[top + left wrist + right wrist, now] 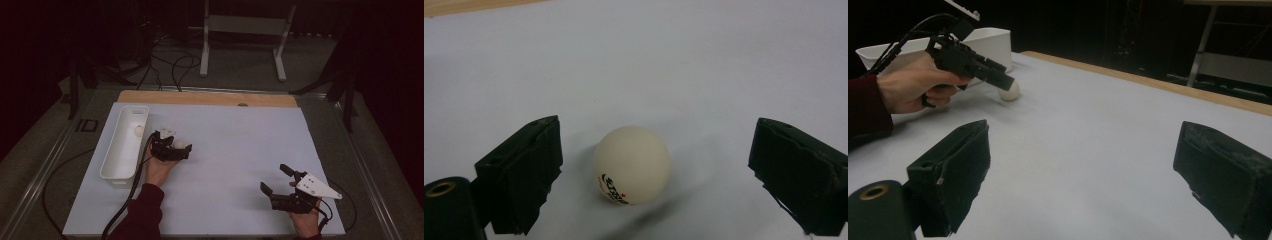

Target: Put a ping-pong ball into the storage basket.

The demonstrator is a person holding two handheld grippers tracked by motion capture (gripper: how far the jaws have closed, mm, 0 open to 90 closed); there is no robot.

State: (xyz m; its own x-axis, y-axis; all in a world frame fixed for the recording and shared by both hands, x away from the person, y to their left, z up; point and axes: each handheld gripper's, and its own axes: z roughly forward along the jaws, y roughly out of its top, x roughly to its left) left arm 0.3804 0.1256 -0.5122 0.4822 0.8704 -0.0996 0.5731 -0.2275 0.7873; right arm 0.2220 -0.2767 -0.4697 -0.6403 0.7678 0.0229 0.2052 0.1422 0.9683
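Left gripper [654,170] fingers [521,175] spread wide either side of white ball [632,164], gaps both sides, no contact. Ball on tabletop [240,145], near left edge, just beside white tray [117,155]. Right gripper [276,180] fingers wide apart, empty, near front right corner.

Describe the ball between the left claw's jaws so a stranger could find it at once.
On the white table sheet, just right of the long white bin, the left claw straddles a table tennis ball without touching it. It lies on the sheet and bears dark print; the other ball sits inside the bin.
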